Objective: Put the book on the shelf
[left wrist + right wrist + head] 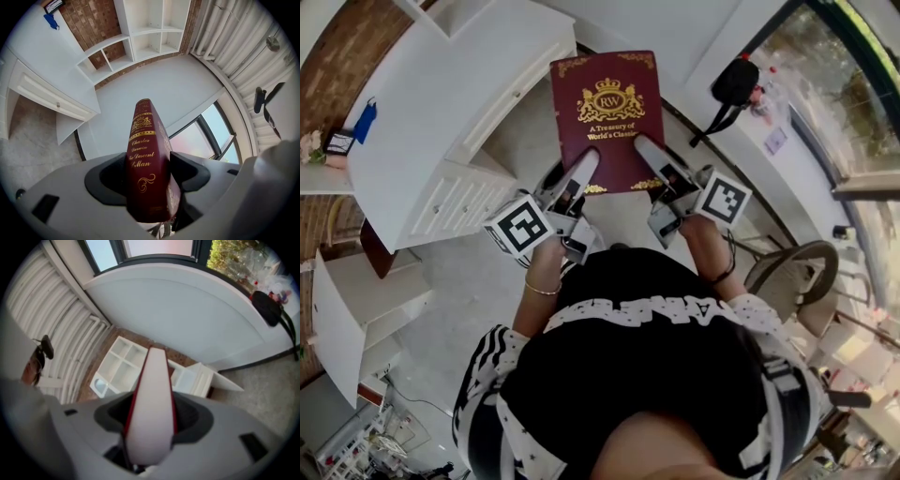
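Observation:
A dark red hardback book (607,103) with gold lettering lies flat in the air in front of me, cover up. It is held at its two near corners. My left gripper (584,173) is shut on the lower left corner, where the gilt-lettered spine (146,145) stands between the dark pads (110,180). My right gripper (653,157) is shut on the lower right corner, with the book's white page edge (151,408) filling its jaws. A white cubby shelf (140,33) stands against a brick wall ahead, and it also shows in the right gripper view as a white cubby shelf (119,366).
A white desk with drawers (441,103) is at my left, with a blue item (366,120) on it. A black bag (733,82) sits on the curved white window ledge at the right. A round chair (792,272) stands close by my right side.

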A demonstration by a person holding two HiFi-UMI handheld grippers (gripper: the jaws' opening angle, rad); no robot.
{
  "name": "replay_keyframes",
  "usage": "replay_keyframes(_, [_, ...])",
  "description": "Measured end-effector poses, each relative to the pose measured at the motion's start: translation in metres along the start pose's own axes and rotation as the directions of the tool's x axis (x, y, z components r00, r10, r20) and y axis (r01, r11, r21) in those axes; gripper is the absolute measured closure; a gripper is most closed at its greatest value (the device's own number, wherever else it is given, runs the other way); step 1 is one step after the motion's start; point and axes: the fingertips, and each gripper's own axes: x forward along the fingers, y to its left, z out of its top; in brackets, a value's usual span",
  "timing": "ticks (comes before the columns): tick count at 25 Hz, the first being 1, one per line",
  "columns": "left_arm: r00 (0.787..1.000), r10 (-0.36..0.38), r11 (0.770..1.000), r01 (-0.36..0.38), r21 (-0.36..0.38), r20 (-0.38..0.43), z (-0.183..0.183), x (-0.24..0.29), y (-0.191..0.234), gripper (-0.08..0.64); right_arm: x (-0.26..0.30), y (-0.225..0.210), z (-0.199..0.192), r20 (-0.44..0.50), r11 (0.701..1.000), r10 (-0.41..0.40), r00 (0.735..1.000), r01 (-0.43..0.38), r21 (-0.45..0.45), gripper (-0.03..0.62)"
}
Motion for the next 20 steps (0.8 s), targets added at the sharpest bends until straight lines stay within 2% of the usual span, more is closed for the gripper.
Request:
replay_keyframes(6, [1.000, -0.003, 1.000, 0.003, 0.006, 0.001, 0.027, 0.006, 0.015, 0.255, 0.030, -0.005, 0.004, -0.004, 1.000, -0.011, 1.000, 0.011, 0.001, 0.337])
replay_keyframes(12, [1.000, 0.015, 1.000, -0.015, 0.000, 0.013, 0.079, -0.001, 0.051, 0.255, 0.092, -0.007, -0.003, -0.023, 1.000, -0.024, 0.999, 0.024, 0.006, 0.337])
replay_keyframes(16, [0.999, 0.038, 0.999, -0.039, 0.023, 0.024, 0.086, -0.004, 0.056, 0.255, 0.098, -0.006, -0.003, -0.027, 1.000, -0.013, 1.000, 0.013, -0.001, 0.337])
replay_keyframes(20, [0.999, 0.031, 0.999, -0.032, 0.023, 0.036, 0.087, -0.004, 0.053, 0.255, 0.100, -0.005, -0.002, -0.034, 1.000, 0.004, 0.999, -0.005, -0.010, 0.337])
